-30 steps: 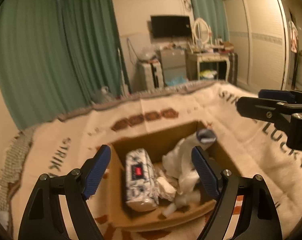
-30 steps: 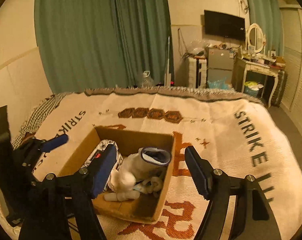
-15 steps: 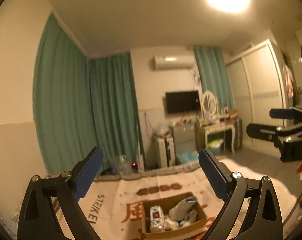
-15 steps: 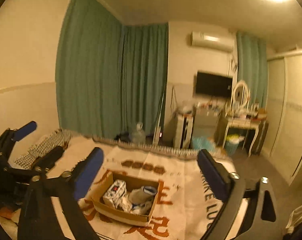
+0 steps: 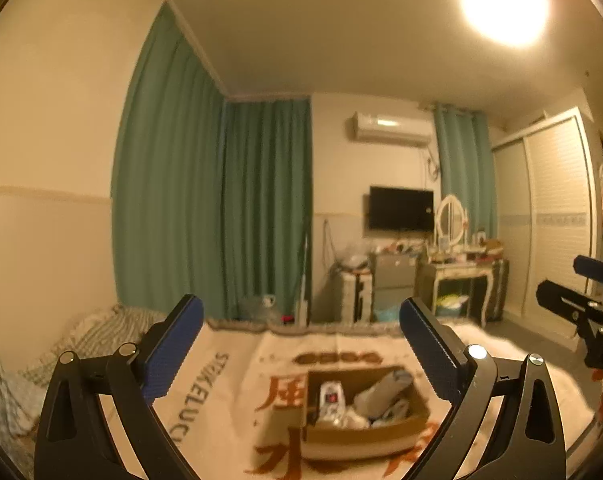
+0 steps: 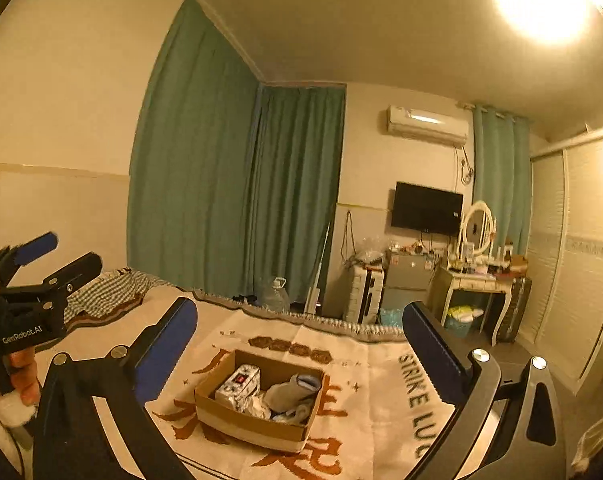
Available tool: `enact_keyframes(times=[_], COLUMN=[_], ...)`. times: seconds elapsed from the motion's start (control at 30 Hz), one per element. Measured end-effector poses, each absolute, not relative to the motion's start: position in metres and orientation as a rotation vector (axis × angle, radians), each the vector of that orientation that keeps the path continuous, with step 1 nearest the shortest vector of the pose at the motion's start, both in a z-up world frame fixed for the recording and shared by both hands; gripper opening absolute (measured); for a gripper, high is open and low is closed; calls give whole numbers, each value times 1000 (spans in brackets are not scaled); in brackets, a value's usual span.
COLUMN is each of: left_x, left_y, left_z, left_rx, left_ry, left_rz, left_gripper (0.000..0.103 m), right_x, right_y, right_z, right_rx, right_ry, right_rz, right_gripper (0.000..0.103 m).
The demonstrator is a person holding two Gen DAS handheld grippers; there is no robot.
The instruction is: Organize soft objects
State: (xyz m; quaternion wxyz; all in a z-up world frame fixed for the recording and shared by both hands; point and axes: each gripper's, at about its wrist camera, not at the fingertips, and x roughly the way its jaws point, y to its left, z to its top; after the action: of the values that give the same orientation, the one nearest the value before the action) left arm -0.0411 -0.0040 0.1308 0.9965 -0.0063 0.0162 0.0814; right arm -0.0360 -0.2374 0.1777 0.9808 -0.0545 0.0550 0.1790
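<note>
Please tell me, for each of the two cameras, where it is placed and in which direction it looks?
Left wrist: sits on the left gripper, raised over the bed, facing the far wall; its open fingers and the right gripper show.
Right wrist: sits on the right gripper, facing likewise; its open fingers, the left gripper and the left hand show.
Shared: cardboard box, blanket, television.

Blanket (image 6: 365, 364) carries dark block letters: "STRIKE LUC", cut off, in right wrist view, and "ELUC" below blurred letters in left wrist view, plus large orange Chinese characters, not legible. Left gripper (image 6: 57, 252) body has white print "GenRobot.AI". Pack (image 6: 237, 386) label in cardboard box (image 6: 253, 428) is unreadable.
</note>
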Motion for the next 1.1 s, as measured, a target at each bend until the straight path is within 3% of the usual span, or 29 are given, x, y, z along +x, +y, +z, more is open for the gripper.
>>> enact_keyframes(times=[0.2, 0.4, 1.1], left_x=[-12, 0, 6], left_y=[-10, -12, 2], left_z=[73, 52, 34], left_rx=[-5, -2, -55], left_ry=[164, 234, 303], left_rz=[145, 141, 125], left_gripper=[100, 100, 100], right_x=[1, 32, 32], right_y=[-232, -235, -225], right_z=[99, 48, 40], right_rx=[-75, -23, -60], right_ry=[207, 320, 342], right_rz=[340, 305, 284], right_gripper=[103, 103, 103])
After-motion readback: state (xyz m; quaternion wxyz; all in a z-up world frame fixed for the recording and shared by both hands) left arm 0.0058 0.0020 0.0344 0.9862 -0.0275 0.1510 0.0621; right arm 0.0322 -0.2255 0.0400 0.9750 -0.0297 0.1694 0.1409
